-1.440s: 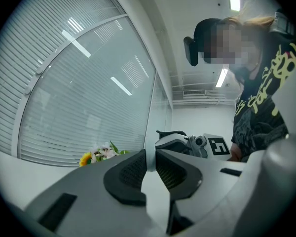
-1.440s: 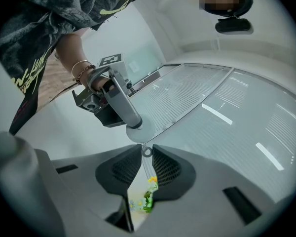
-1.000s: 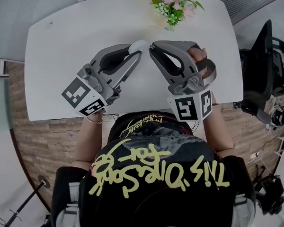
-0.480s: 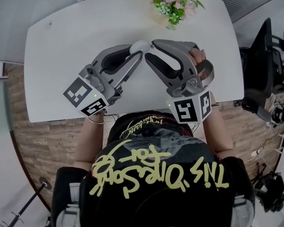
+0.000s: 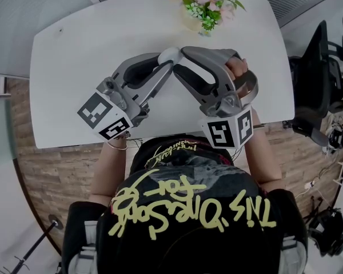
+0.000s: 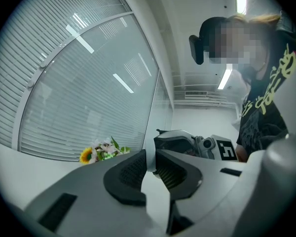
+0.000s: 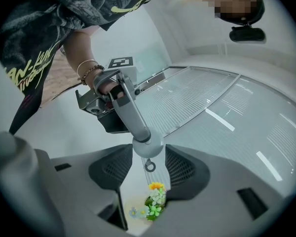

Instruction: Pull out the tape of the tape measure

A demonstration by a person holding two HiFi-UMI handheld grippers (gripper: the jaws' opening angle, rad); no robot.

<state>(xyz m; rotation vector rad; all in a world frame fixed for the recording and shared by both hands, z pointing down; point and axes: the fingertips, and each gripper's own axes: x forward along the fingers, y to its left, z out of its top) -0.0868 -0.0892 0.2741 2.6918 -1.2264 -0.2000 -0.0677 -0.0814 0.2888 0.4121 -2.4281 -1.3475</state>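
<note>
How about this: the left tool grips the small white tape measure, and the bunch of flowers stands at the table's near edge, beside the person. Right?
Not quite. The left tool does grip the small white tape measure, but the bunch of flowers stands at the far edge of the table, away from the person, as the head view shows.

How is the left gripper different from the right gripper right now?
The left gripper is shut on the small white tape measure; on the right gripper the jaws stand apart and have just been opening. The left gripper carries the tape measure, while only its ring hangs between the right gripper's pads, untouched. Both are grey and meet above the white table.
</note>
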